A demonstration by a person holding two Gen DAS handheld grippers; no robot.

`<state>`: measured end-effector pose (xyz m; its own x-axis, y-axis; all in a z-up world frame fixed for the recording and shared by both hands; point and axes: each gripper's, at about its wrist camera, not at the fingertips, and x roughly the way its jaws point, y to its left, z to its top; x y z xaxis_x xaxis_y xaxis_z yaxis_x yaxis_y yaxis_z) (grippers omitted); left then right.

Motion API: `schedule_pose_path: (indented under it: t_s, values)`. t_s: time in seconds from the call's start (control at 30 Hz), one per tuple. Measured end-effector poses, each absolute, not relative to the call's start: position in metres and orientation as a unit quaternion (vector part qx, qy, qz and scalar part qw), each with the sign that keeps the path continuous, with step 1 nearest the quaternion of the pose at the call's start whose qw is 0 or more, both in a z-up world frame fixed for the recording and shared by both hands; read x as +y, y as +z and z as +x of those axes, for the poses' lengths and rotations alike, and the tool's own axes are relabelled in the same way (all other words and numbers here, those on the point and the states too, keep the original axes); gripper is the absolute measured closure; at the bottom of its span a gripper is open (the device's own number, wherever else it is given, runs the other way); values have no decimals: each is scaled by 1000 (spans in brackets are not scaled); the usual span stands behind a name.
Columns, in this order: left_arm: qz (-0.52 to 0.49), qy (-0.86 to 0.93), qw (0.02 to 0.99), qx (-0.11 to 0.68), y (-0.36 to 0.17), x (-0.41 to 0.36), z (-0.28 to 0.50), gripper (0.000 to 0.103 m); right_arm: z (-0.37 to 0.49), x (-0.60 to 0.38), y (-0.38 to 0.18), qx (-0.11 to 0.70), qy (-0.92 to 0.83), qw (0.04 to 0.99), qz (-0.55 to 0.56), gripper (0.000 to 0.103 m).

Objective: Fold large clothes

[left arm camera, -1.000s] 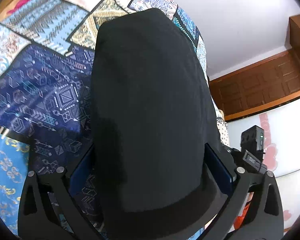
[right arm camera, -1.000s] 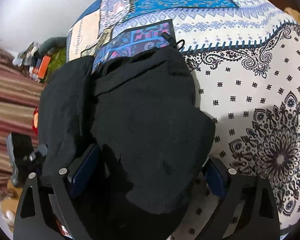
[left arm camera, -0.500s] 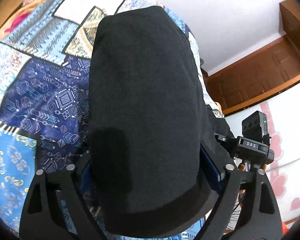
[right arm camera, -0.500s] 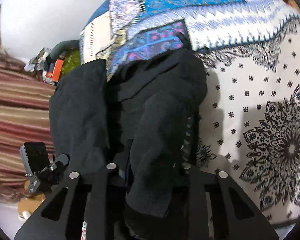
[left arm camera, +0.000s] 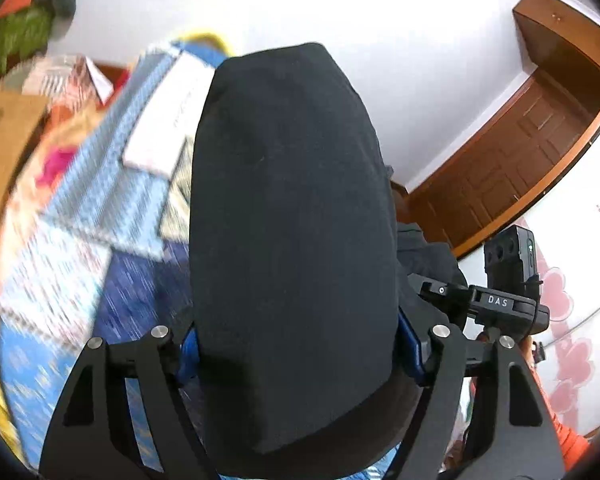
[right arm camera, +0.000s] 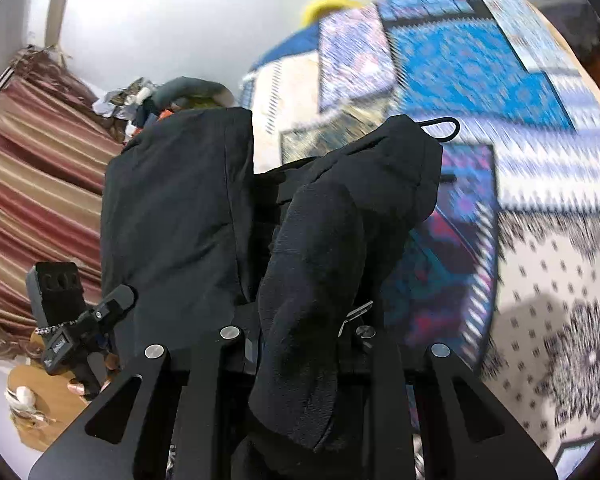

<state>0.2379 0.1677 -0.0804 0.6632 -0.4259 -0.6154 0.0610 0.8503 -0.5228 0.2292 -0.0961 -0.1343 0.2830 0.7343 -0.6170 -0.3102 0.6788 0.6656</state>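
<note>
The black garment [left arm camera: 292, 220] hangs lifted above the patterned bedspread [right arm camera: 480, 92]. The left hand-held gripper [left arm camera: 296, 344] is clamped on a wide fold of it; the right hand-held gripper [right arm camera: 300, 340] is closed tight on a bunched part.

right gripper [right arm camera: 300, 344] jaws closed on black garment [right arm camera: 340, 248], both grippers lifted
</note>
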Motion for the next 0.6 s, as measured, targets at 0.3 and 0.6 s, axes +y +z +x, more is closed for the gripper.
schedule_pose_path:
  t_s: [0.3, 0.6]
  values:
    - [-237, -109, 899, 353, -71, 235, 295, 28, 285, -31, -118, 454, 355, 790, 209, 83]
    - [-298, -64, 859, 412, -168, 302, 349, 28, 338, 42, -181, 491, 331, 791, 156, 83]
